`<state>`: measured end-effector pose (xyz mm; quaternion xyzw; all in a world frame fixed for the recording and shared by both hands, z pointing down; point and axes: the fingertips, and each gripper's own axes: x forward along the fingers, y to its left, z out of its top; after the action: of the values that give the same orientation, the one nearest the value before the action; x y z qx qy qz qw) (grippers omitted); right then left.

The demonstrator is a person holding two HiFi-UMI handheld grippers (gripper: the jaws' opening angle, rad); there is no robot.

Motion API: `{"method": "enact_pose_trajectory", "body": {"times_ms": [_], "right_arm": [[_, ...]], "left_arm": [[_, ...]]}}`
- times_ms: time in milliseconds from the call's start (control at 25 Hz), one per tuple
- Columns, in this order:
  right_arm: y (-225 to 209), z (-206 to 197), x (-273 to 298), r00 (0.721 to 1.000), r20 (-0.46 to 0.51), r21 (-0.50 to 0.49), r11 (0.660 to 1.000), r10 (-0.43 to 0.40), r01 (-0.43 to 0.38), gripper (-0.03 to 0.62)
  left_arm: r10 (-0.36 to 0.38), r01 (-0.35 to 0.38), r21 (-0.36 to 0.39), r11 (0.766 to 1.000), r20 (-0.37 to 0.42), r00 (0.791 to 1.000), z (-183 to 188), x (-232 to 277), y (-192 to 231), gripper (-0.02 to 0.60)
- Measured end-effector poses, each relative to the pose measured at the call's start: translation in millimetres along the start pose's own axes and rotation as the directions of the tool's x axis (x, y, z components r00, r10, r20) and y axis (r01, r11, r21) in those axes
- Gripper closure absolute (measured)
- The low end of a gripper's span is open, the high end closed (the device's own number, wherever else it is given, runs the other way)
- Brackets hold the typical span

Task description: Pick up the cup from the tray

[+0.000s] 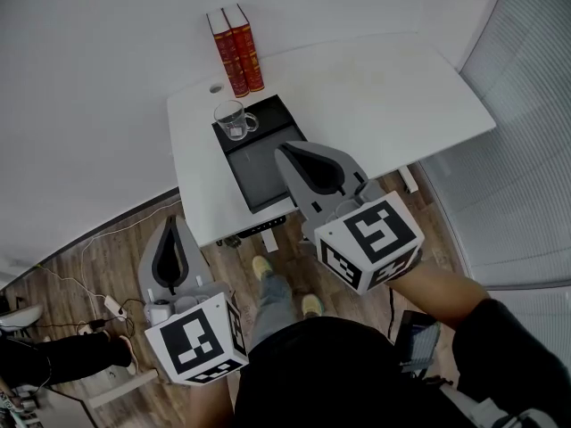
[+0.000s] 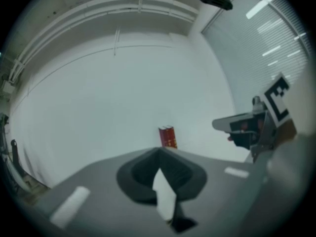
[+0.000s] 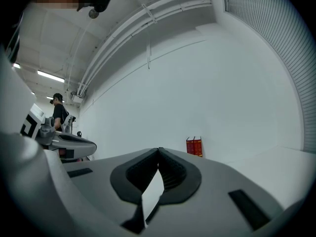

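I hold my left tool (image 1: 171, 225) low at my left side, short of the worktop (image 1: 384, 96) and tipped slightly down, its jaws clenched on nothing. My right tool (image 1: 285, 151) is higher and level, aimed at the wall; from my head it overlaps the near end of the tray (image 1: 268, 175), and it too is clenched and empty. The cup (image 1: 234, 119) stands upright at the tray's far end, mouth up and handle to my right, just before the books (image 1: 236, 50).

No readable text, red book spines (image 1: 236, 50) too small — print illegible
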<state>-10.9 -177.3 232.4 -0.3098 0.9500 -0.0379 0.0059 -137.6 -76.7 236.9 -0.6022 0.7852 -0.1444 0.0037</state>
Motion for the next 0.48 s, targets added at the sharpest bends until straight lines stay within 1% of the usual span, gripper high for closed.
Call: {"method": "enact_pose_trajectory", "body": {"times_ms": [240,480], "right_arm": [[-6.9,-7.6,18.1,1.000,-0.010,0.007,1.000,0.007,-0.007,0.580],[-14.7,-11.1,44.5,1.000,-0.028,0.014,1.000,0.004,-0.004,0.579]], "left_arm": [[0.005,-0.005,-0.006,1.000,-0.011,1.000,-5.4,19.1,4.1,0.580],[-0.007,0.006,-0.013,1.000,-0.026,1.000,-7.7,44.2,11.7,0.580]]}}
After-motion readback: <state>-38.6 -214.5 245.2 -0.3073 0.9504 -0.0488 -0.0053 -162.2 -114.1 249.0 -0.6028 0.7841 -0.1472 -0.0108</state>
